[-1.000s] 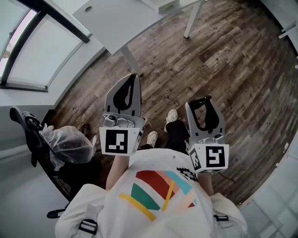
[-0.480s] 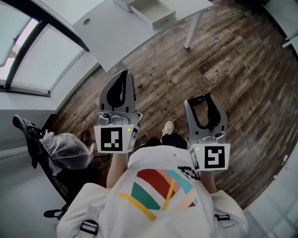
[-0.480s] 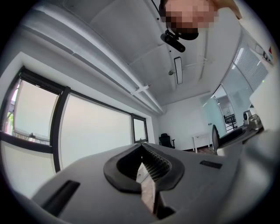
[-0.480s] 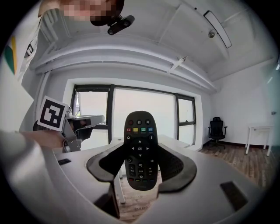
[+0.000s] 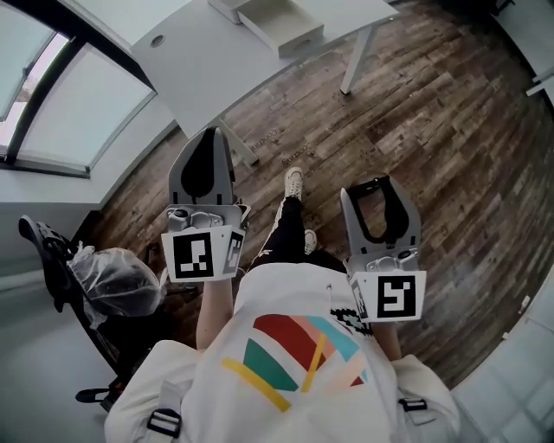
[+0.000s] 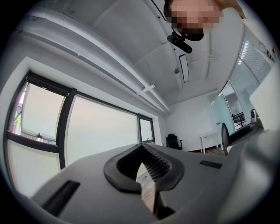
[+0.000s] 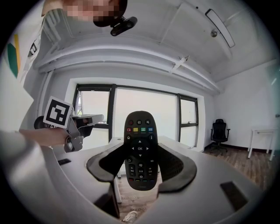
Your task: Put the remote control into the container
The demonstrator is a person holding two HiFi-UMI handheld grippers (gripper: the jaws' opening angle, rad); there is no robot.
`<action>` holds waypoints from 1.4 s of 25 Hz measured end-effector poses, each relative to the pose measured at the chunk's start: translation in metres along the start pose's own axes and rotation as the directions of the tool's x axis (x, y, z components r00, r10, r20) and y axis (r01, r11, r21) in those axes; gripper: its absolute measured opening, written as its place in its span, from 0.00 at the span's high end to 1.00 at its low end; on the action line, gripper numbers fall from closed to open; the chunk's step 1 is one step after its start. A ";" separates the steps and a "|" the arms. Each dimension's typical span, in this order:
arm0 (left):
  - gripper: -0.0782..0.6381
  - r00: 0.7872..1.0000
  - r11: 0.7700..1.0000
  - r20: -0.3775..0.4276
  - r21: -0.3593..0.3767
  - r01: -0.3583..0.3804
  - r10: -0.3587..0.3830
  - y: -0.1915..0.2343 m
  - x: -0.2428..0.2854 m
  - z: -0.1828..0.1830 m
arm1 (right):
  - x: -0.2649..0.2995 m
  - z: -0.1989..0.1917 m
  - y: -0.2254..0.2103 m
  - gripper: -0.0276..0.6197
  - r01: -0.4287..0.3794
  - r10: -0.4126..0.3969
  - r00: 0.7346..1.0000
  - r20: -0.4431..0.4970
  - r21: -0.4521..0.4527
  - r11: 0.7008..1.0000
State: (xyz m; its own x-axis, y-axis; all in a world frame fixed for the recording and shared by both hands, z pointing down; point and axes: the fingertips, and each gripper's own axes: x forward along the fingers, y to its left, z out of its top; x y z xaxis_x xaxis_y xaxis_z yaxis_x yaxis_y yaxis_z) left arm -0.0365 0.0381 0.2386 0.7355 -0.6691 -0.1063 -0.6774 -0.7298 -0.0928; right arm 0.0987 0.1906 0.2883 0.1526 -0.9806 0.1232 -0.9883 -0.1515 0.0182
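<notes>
A black remote control [image 7: 139, 148] stands upright between the pads of my right gripper [image 7: 140, 154], buttons facing the camera, and the jaws are shut on its sides. In the head view the right gripper [image 5: 378, 197] is held above the wooden floor, in front of the person's body. My left gripper [image 5: 206, 147] is raised at the left, near the table edge, with its jaws together and nothing in them [image 6: 142, 151]. A white open container [image 5: 279, 21] sits on the white table [image 5: 195, 65] at the top of the head view, well ahead of both grippers.
The table's white leg [image 5: 355, 48] stands ahead of the right gripper. At the left, a black office chair carries a plastic-wrapped bundle [image 5: 117, 275]. A large window [image 5: 65, 104] runs along the left. The person's shoe [image 5: 294, 181] is stepping forward on the wooden floor.
The table and the container have come further into the head view. The left gripper has shifted left and up, and a foot has stepped forward. The right gripper keeps hold of the remote.
</notes>
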 end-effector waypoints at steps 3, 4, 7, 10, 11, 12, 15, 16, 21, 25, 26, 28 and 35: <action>0.89 1.000 1.000 0.014 -0.001 0.005 -0.005 0.001 0.017 -0.004 | 0.010 -0.002 -0.008 0.58 0.019 -0.019 1.000 0.001 -0.013 1.000; 0.89 1.000 1.000 0.021 -0.004 0.009 -0.009 0.001 0.023 -0.005 | 0.013 -0.003 -0.011 0.58 0.027 -0.027 1.000 0.001 -0.011 1.000; 0.89 0.999 1.000 0.036 -0.021 0.007 -0.006 0.008 0.045 -0.009 | 0.028 -0.002 -0.022 0.58 0.044 -0.044 0.999 -0.001 -0.006 0.999; 0.89 0.998 0.999 0.065 -0.051 -0.004 0.007 0.017 0.073 -0.015 | 0.049 0.000 -0.038 0.58 0.052 -0.052 0.999 -0.012 -0.028 0.998; 0.89 0.998 0.998 0.063 -0.055 -0.004 0.007 0.020 0.084 -0.018 | 0.057 0.001 -0.044 0.58 0.053 -0.054 0.998 -0.019 -0.040 0.998; 0.89 0.998 0.998 0.056 -0.058 -0.003 0.006 0.022 0.094 -0.022 | 0.066 0.001 -0.050 0.58 0.053 -0.054 0.998 -0.027 -0.052 0.997; 0.89 0.999 0.997 0.039 -0.076 -0.008 0.011 0.029 0.126 -0.027 | 0.094 0.007 -0.066 0.58 0.045 -0.048 0.998 -0.038 -0.065 0.997; 0.89 0.999 0.997 0.040 -0.076 -0.014 0.017 0.032 0.135 -0.026 | 0.104 0.011 -0.068 0.58 0.034 -0.037 0.999 -0.037 -0.062 0.998; 0.89 0.999 0.998 -0.009 -0.027 -0.053 0.052 0.054 0.172 -0.044 | 0.166 0.022 -0.074 0.58 -0.048 0.045 0.998 -0.051 -0.070 0.996; 0.89 0.993 0.992 -0.051 -0.065 -0.109 0.106 0.083 0.193 -0.061 | 0.215 0.023 -0.072 0.58 -0.106 0.102 0.990 -0.093 -0.036 0.994; 0.89 0.991 0.990 -0.058 -0.068 -0.125 0.121 0.091 0.199 -0.064 | 0.226 0.024 -0.070 0.58 -0.126 0.122 0.987 -0.102 -0.035 0.991; 0.89 0.986 0.985 -0.068 -0.071 -0.155 0.151 0.107 0.209 -0.071 | 0.249 0.025 -0.064 0.58 -0.168 0.161 0.980 -0.114 -0.049 0.985; 0.89 0.972 0.972 -0.082 -0.076 -0.225 0.218 0.147 0.236 -0.083 | 0.317 0.025 -0.053 0.58 -0.250 0.242 0.960 -0.143 -0.043 0.967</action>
State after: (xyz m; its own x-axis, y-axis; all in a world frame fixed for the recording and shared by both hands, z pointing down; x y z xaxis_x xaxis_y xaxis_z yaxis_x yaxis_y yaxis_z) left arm 0.0393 -0.2389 0.2821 0.5685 -0.8215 -0.0429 -0.8221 -0.5693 0.0085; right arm 0.1998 -0.1153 0.3017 -0.0926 -0.9601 0.2640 -0.9941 0.1039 0.0294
